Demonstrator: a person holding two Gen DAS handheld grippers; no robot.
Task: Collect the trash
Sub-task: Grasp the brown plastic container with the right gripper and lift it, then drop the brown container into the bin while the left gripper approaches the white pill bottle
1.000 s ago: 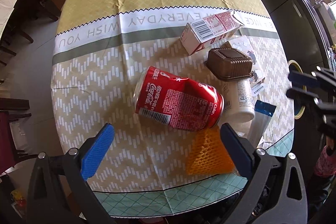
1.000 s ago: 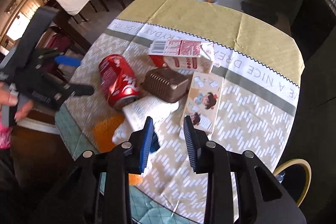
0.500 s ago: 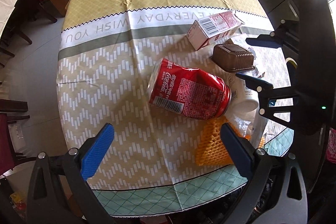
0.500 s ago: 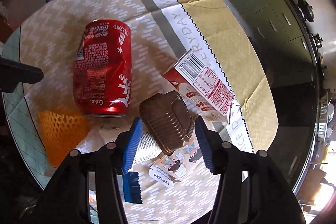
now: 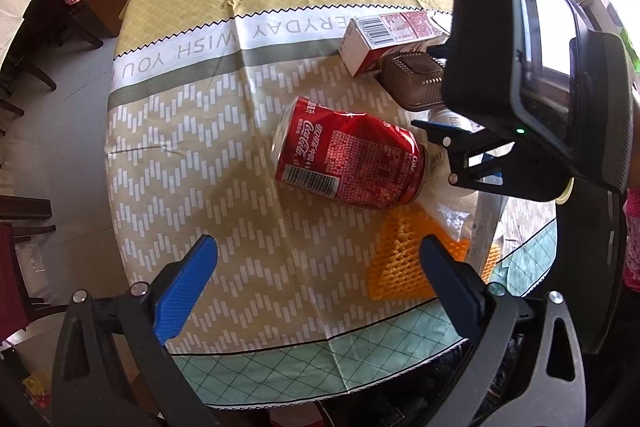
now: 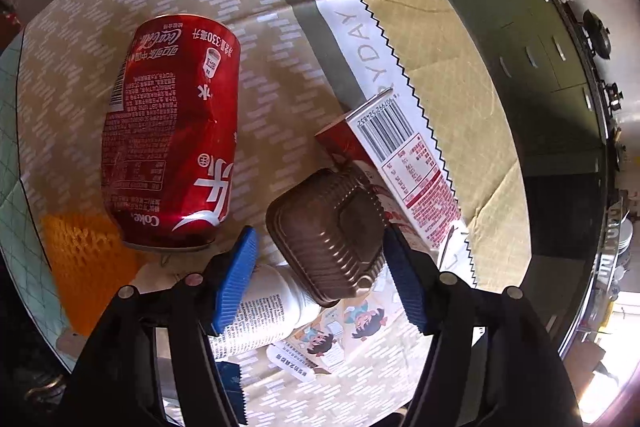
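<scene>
A dented red Coke can (image 5: 348,159) (image 6: 172,131) lies on its side on the patterned tablecloth (image 5: 200,147). Beside it lie a brown plastic tub (image 5: 416,79) (image 6: 328,235), a red and white carton (image 5: 392,35) (image 6: 404,171), a white bottle (image 6: 260,311) and an orange foam net (image 5: 404,259) (image 6: 80,259). My left gripper (image 5: 316,291) is open and empty, above the table's near edge, short of the can. My right gripper (image 6: 320,279) is open with its fingers on either side of the brown tub, apart from it; its body (image 5: 520,87) fills the right of the left wrist view.
A printed cartoon wrapper (image 6: 340,327) lies under the bottle and tub. The table drops off at its near edge (image 5: 320,379). Dark chairs (image 5: 24,211) stand at the left, green cabinets (image 6: 552,67) beyond the far side.
My right gripper has swung in low over the trash pile and opened wider, now straddling the brown tub. My left gripper has stayed open and drifted slightly.
</scene>
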